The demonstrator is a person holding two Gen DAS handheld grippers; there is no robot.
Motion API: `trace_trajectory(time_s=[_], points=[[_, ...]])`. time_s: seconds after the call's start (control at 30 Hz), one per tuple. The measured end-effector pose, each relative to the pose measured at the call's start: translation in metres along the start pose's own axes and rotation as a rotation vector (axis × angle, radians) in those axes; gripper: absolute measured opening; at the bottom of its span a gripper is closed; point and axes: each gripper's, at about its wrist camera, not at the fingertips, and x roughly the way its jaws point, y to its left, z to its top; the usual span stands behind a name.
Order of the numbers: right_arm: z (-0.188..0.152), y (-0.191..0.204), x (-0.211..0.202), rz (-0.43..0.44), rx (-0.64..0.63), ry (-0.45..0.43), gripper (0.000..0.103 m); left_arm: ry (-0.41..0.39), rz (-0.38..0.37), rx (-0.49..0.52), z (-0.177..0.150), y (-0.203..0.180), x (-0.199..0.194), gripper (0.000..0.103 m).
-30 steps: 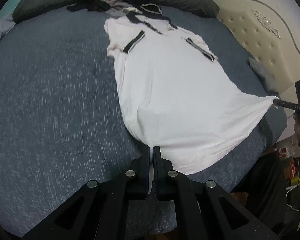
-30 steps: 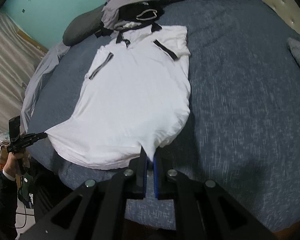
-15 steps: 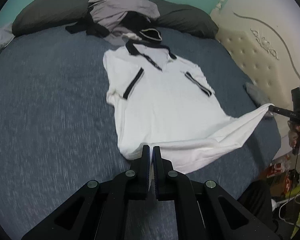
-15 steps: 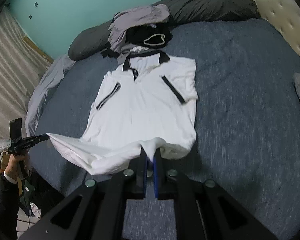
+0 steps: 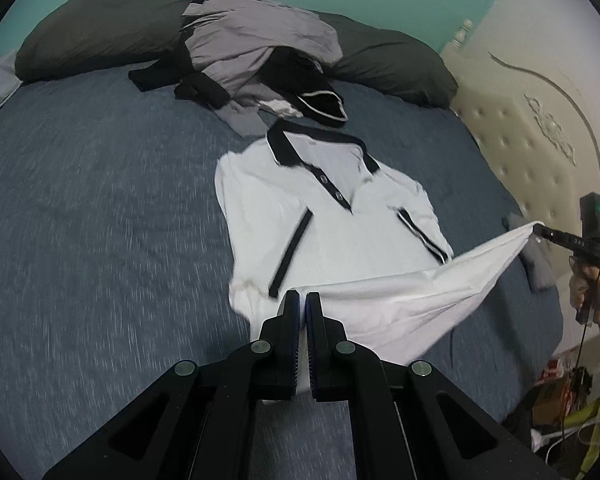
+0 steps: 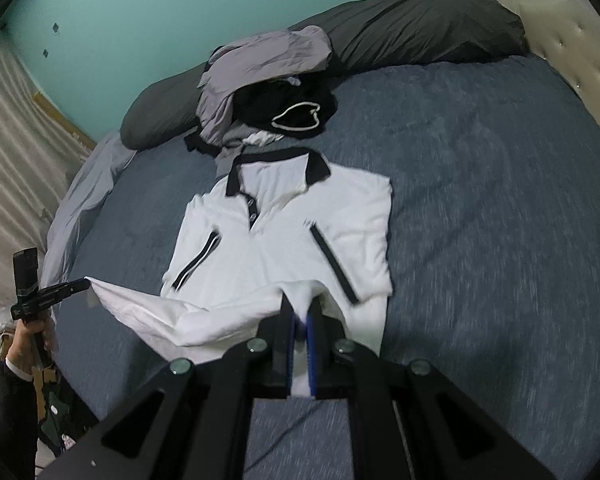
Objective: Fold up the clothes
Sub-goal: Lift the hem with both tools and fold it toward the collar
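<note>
A white polo shirt (image 5: pixel 340 220) with a black collar and black trims lies face up on the blue-grey bed (image 5: pixel 100 220). Its bottom hem is lifted off the bed and stretched between both grippers, hanging over the shirt's lower half. My left gripper (image 5: pixel 303 300) is shut on one hem corner. My right gripper (image 6: pixel 300 312) is shut on the other corner, with white cloth bunched between its blue pads. Each view also shows the opposite gripper at its edge: the right gripper (image 5: pixel 537 229) and the left gripper (image 6: pixel 85 282), each held by a hand.
A pile of grey and black clothes (image 5: pixel 252 40) sits just beyond the collar, against dark grey pillows (image 6: pixel 420 28). A cream tufted headboard (image 5: pixel 540 140) lines the right side. A small grey cloth (image 5: pixel 540 268) lies at that bed edge. Clutter covers the floor beside the bed.
Both grippers have lifted the hem and carried it toward the collar. The shirt's lower half now doubles over, and more of the pillows and wall shows.
</note>
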Motion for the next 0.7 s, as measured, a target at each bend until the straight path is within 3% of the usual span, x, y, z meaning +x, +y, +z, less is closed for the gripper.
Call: trace_trajectory(time_s=[0.3,0.7], points=[[0.081,-0.026,0.047,-0.044,0.004,-0.027,0.004,-0.021,-0.009,-0.061,0.074,0.039,0.045,0.003],[0.153,-0.056,0.124,-0.098,0.017,-0.035,0.004,-0.013,-0.001,-0.107,0.140,0.077,0.122,0.003]])
